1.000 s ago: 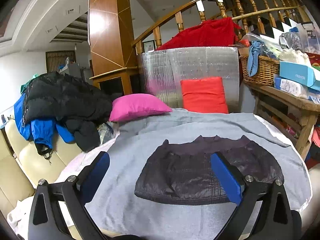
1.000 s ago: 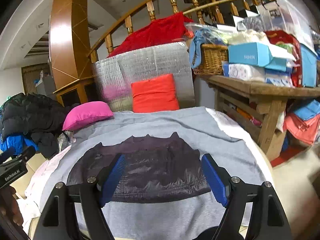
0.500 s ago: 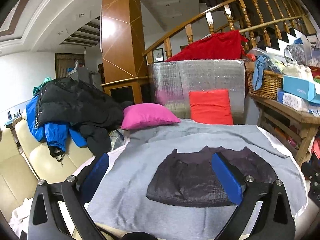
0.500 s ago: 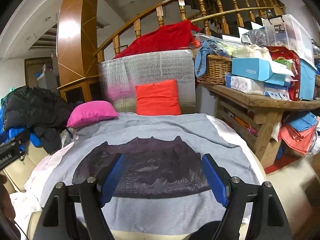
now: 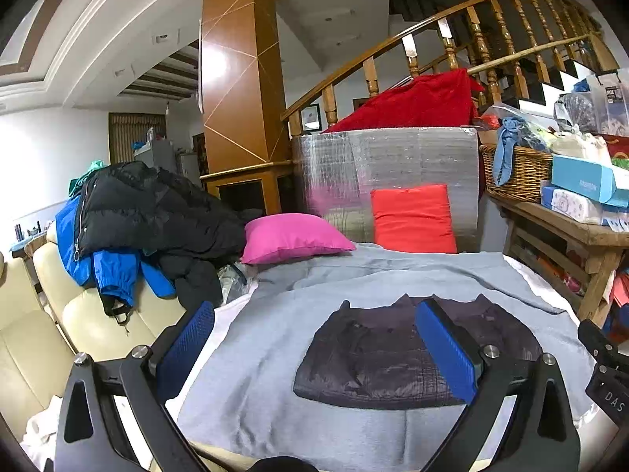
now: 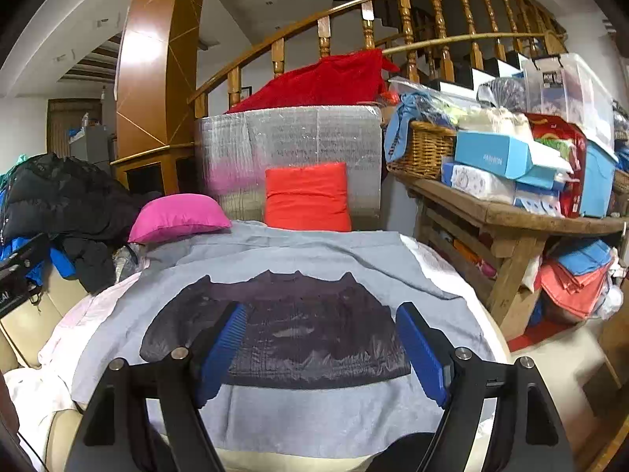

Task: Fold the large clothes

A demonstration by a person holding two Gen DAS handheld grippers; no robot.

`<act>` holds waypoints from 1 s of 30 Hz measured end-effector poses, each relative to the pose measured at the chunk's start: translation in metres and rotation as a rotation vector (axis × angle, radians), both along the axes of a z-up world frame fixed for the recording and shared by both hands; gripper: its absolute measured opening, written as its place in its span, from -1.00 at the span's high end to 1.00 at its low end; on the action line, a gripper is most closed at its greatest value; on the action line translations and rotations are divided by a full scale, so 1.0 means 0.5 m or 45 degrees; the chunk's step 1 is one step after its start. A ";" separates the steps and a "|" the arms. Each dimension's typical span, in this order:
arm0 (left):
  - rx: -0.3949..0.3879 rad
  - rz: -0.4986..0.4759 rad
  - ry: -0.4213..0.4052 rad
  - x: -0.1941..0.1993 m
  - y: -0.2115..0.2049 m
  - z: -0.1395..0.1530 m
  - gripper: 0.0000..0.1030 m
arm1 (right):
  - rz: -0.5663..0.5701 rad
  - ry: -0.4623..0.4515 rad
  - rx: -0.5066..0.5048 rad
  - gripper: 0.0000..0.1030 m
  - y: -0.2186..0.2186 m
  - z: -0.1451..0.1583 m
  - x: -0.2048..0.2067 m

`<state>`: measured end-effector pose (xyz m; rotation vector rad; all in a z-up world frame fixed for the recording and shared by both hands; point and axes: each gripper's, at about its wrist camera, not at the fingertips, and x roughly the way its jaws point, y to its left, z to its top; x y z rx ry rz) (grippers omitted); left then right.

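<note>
A dark quilted jacket (image 5: pixel 377 358) (image 6: pixel 306 326) lies folded into a compact rectangle on the grey blanket (image 5: pixel 251 385) (image 6: pixel 314 413) that covers the table. My left gripper (image 5: pixel 314 310) hovers open above the near left part of the blanket, blue pads wide apart, nothing between them. My right gripper (image 6: pixel 320 310) hangs open over the near edge, in front of the jacket, with nothing in its jaws. Neither gripper touches the jacket.
A pile of black and blue coats (image 5: pixel 129 216) lies on the cream sofa (image 5: pixel 78 314) at the left. A pink pillow (image 5: pixel 291 236) and a red cushion (image 5: pixel 412 218) sit at the back. A cluttered wooden shelf (image 6: pixel 511 212) stands right.
Both grippers have drawn back and risen slightly, so the folded jacket looks smaller and farther off. Their jaws stay equally wide. The jacket has not moved.
</note>
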<state>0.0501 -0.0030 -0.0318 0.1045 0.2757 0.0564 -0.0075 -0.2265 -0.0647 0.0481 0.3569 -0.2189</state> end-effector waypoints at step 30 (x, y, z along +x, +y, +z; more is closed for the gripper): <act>0.006 0.020 -0.050 -0.027 0.003 0.012 -0.98 | 0.003 -0.037 -0.021 -0.58 0.043 0.023 -0.018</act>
